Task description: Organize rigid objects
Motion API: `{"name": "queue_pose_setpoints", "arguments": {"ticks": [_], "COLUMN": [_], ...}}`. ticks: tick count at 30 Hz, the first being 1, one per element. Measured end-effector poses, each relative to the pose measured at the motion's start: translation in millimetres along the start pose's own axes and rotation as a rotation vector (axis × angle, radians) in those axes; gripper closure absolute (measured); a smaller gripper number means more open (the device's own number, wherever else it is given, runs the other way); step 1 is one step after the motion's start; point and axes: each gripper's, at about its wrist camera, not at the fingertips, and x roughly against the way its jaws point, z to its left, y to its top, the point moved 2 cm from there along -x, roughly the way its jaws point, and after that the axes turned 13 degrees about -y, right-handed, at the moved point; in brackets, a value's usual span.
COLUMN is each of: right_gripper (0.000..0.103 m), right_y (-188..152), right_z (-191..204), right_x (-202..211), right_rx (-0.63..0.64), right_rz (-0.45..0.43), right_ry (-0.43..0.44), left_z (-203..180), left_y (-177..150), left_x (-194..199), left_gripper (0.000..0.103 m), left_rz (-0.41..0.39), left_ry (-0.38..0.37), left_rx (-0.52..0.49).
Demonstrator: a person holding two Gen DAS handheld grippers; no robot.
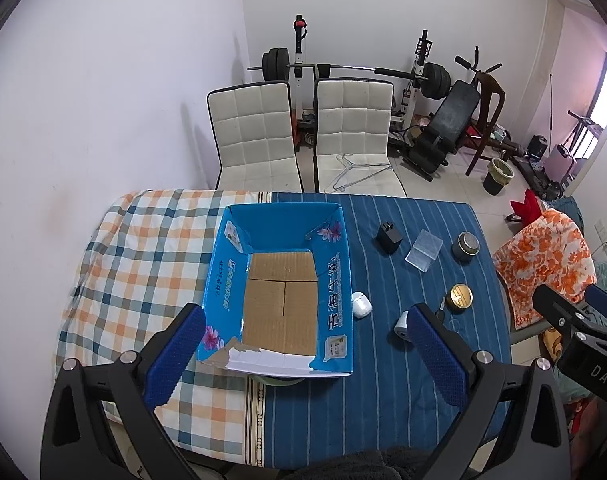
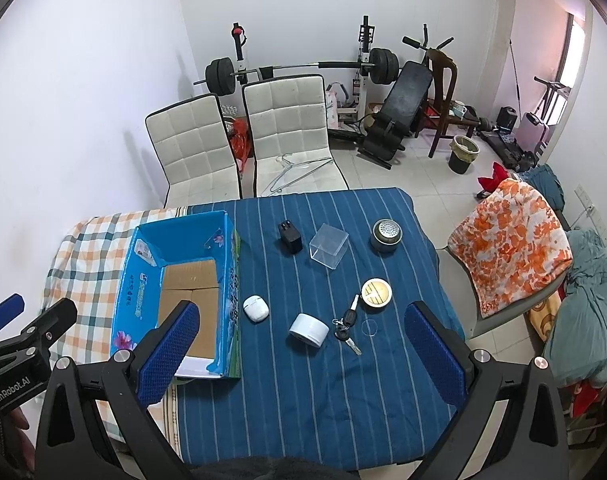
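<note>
An open blue cardboard box (image 1: pixel 223 280) (image 2: pixel 131 300) stands empty on the table. To its right on the blue striped cloth lie a white earbud case (image 1: pixel 361 305) (image 2: pixel 256 309), a white cylinder (image 2: pixel 308 330) (image 1: pixel 402 325), keys (image 2: pixel 345 330), a gold-lidded tin (image 2: pixel 376 293) (image 1: pixel 458 298), a metal tin (image 2: pixel 386 235) (image 1: pixel 466 246), a clear plastic box (image 2: pixel 329 245) (image 1: pixel 423 253) and a black charger (image 2: pixel 290 237) (image 1: pixel 389 236). My left gripper (image 1: pixel 303 354) is open above the box's near edge. My right gripper (image 2: pixel 299 354) is open above the cloth, near the cylinder. Both are empty.
Two white chairs (image 1: pixel 255 136) (image 1: pixel 355 132) stand behind the table, one with a wire hanger (image 2: pixel 295 172). A chair draped in orange floral cloth (image 2: pixel 511 240) stands to the right. Gym equipment (image 2: pixel 387 92) lines the back wall. A checked cloth (image 1: pixel 135 264) covers the table's left.
</note>
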Motion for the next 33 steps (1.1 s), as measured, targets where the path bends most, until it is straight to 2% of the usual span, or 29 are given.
{"name": "queue_pose_setpoints", "arguments": {"ticks": [17,33], "right_gripper": [0.000,0.000], "right_y": [-2,-10], "right_z": [2,-7], "right_x": [5,8], "right_rx": [-0.003,-0.015], "right_rz": [-0.010,-0.003], "right_ry": [0.014,0.017], "left_z": [-4,-7], "left_y": [3,-1], "left_x": [11,14], "left_gripper": [0.000,0.000], "left_rz": [-0.030,-0.028], "left_ry": [0.008,0.005], "left_rx": [-0.007,-0.008]}}
